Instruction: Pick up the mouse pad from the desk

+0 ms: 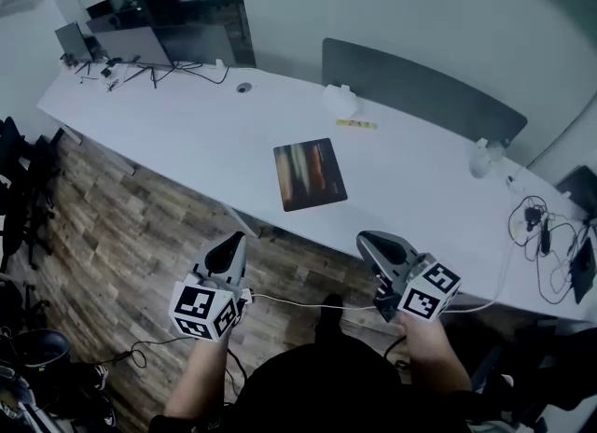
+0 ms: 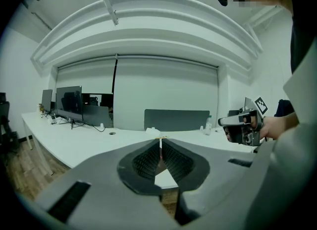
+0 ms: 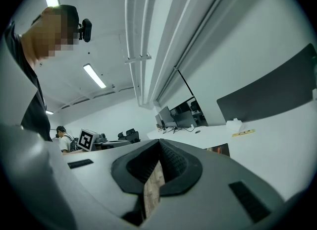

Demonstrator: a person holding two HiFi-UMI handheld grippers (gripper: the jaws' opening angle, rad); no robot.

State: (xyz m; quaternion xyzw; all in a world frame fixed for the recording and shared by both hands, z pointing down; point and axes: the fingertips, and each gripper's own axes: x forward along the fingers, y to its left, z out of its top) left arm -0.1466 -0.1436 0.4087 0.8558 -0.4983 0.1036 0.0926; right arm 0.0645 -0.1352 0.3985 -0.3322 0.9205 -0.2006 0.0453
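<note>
Right tongs (image 3: 159, 143) before half-hidden mouse pad (image 3: 219, 149)

An open-plan office: a long white desk (image 1: 187, 132) runs along the wall; monitors (image 1: 131, 44) stand at its far left end; a grey divider panel (image 1: 420, 86) rises behind it; loose cables (image 1: 546, 230) lie at its right end; dark chairs (image 1: 19, 188) stand on the wood-plank floor (image 1: 121, 235) before it.

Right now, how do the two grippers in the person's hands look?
Both the left gripper and right gripper are grey shells with dark ribbed fingers. Each carries a cube with black-and-white square markers. A thin white cable runs between them. The person wears a dark top.
</note>
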